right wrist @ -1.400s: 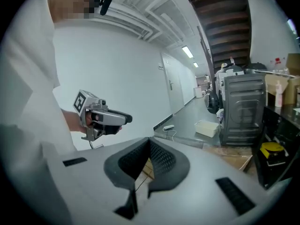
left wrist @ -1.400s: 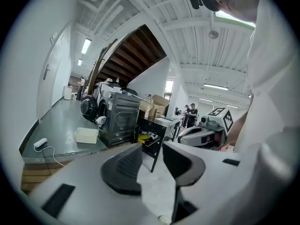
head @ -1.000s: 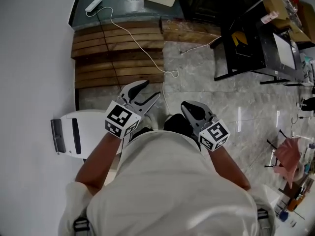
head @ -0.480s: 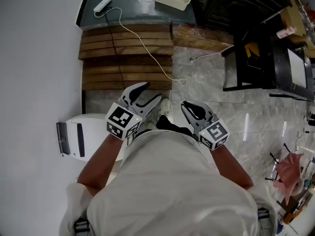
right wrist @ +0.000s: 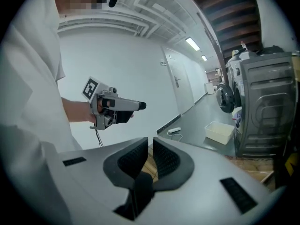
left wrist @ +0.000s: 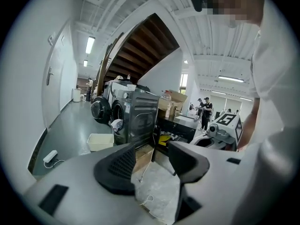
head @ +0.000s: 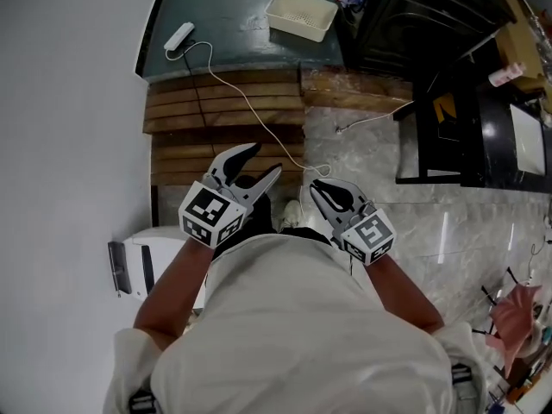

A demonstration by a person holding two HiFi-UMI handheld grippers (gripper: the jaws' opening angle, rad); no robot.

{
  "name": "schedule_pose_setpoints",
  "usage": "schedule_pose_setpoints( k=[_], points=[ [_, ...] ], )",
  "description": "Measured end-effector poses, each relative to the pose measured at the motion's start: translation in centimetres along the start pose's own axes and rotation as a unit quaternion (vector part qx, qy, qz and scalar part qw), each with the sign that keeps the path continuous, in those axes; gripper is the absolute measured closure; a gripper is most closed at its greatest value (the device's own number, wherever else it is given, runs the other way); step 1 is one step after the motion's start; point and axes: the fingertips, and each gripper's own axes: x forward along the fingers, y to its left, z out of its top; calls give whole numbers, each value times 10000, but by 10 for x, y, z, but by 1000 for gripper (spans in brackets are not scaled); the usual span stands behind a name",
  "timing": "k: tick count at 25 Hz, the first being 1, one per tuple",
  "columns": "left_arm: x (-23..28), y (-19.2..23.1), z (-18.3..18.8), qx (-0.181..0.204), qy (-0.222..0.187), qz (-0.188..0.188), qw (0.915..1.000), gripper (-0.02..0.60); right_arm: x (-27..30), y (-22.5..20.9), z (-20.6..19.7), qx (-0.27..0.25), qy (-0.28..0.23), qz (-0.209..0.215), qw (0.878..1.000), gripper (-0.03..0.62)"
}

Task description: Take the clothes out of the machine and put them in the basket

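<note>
A white plastic basket [head: 300, 13] stands on the dark floor at the top of the head view, beside a dark machine cabinet [head: 405, 15]. In the left gripper view the basket [left wrist: 101, 142] sits before front-loading machines [left wrist: 101, 109], and a pale garment [left wrist: 117, 124] hangs at one door. My left gripper [head: 254, 164] is held at waist height, far from them, open and empty. My right gripper [head: 321, 190] is level with it, its pads almost together with nothing between. The right gripper view shows the basket [right wrist: 219, 131] and my left gripper [right wrist: 115, 108].
Wooden slats [head: 224, 110] cover the floor just ahead. A white cable [head: 259, 102] runs over them from a power strip [head: 179, 34]. A white appliance [head: 142, 261] stands by the left wall. A black-framed table [head: 448, 136] is on the right. People stand far off [left wrist: 206, 111].
Both grippers have been carried forward together over the slats. The basket and dark floor have slid down the head view, closer. Neither gripper's jaws look different.
</note>
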Motion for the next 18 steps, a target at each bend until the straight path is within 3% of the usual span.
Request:
schedule_pose_setpoints(
  k=[4,10,18],
  points=[
    [25,18,17,101,40,-102,9999,368,16,-27,6,113,10,-52,9999,579],
    [61,65,31,-49,41,-305,9995,364,47,-68,19,111,139,-228,9996,580],
    [99,179,68,-73,-74,-606,9981,333,134,-129,65,149,277,-599,9977,579]
  ],
)
